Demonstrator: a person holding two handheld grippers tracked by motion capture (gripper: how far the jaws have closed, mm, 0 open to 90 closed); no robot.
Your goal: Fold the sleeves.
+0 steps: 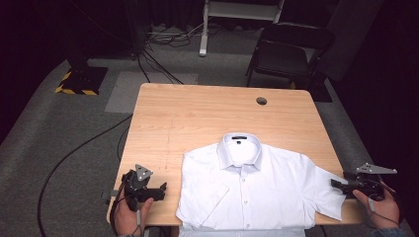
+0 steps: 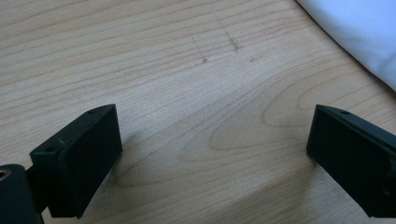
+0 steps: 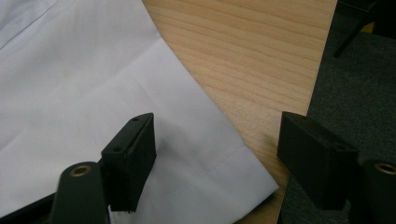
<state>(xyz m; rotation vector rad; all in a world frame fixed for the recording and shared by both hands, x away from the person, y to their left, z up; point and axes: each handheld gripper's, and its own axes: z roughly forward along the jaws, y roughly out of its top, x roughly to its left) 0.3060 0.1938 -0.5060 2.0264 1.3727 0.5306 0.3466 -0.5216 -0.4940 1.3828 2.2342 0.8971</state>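
White shirt [image 1: 257,185] is laid flat, collar away, on the near half of the light wooden table [image 1: 197,113]. Left gripper [image 1: 160,191] is held agape over bare wood; right gripper [image 1: 335,184], agape, straddles the sleeve hem. Grey carpet [image 1: 59,138], black chair [image 1: 286,52] and floor cables [image 1: 158,64] are seen beyond.

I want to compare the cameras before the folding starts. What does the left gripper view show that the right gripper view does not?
Left gripper view: the left claw open over bare wood with faint scratch marks; the shirt is only a corner at the upper right.

Right gripper view: the right claw open over the sleeve hem, beside the table edge and the grey carpet.

Both: open black jaws, the light wooden table and the white shirt.
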